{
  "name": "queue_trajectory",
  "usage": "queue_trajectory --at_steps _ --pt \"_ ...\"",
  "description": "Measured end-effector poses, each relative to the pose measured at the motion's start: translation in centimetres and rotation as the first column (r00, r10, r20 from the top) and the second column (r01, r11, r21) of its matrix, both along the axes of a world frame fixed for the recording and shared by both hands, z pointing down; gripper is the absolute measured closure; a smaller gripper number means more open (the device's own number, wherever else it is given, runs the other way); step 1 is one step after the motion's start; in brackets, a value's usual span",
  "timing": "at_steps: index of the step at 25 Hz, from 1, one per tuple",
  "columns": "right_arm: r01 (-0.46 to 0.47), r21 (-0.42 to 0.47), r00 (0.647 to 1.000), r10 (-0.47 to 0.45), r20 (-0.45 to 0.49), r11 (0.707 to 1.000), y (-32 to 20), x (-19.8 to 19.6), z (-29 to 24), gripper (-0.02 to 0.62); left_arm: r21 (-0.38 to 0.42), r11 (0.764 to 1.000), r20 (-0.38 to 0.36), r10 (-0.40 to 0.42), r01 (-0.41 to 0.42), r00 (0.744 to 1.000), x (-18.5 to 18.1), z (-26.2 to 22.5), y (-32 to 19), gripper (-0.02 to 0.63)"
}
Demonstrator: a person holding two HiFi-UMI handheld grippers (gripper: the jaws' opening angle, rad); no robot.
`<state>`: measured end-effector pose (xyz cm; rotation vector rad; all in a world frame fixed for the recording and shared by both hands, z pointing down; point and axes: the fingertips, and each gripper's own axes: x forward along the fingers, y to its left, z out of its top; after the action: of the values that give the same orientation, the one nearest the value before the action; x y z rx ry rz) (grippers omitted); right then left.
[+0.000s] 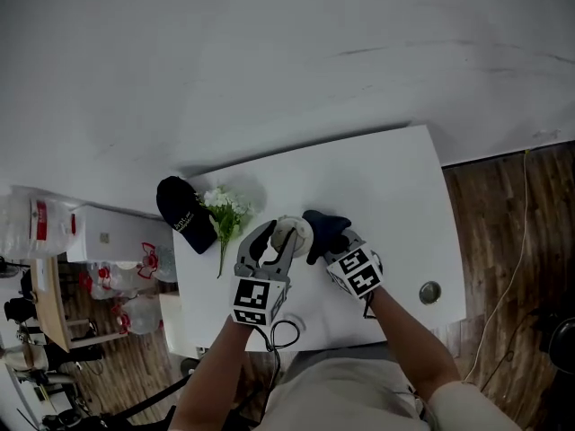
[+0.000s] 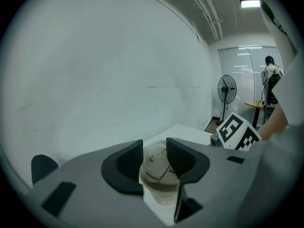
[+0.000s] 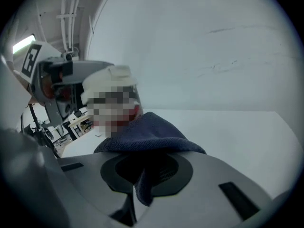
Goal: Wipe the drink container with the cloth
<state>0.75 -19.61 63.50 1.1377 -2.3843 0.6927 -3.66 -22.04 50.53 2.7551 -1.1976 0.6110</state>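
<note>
On the white desk, the drink container stands upright near the middle, closer to the left edge. My left gripper has its jaws clamped on the lid end. My right gripper is pinched tight on the dark cloth, which hangs just right of the container. I judge the wipe should run sideways onto its right wall.
</note>
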Motion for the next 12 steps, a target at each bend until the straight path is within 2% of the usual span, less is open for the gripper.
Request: queue_trajectory --at_steps 6,9,12 --pt "0.101 -0.034 0.989 -0.104 -0.108 0.994 1.4 -1.0 2.5 0.535 0.002 1.000 -0.004 -0.010 0.010 1.000 0.1 0.2 -0.2 0.440" --pt "0.146 -0.008 0.978 -0.145 -0.150 0.989 2.8 -1.6 1.1 0.535 0.006 1.000 -0.004 0.003 -0.003 1.000 0.2 0.2 0.0 0.440" --pt "0.153 0.045 0.977 -0.144 -0.158 0.987 3.8 -2.5 -2.0 0.535 0.006 1.000 -0.009 -0.004 0.004 1.000 -0.1 0.2 0.0 0.439"
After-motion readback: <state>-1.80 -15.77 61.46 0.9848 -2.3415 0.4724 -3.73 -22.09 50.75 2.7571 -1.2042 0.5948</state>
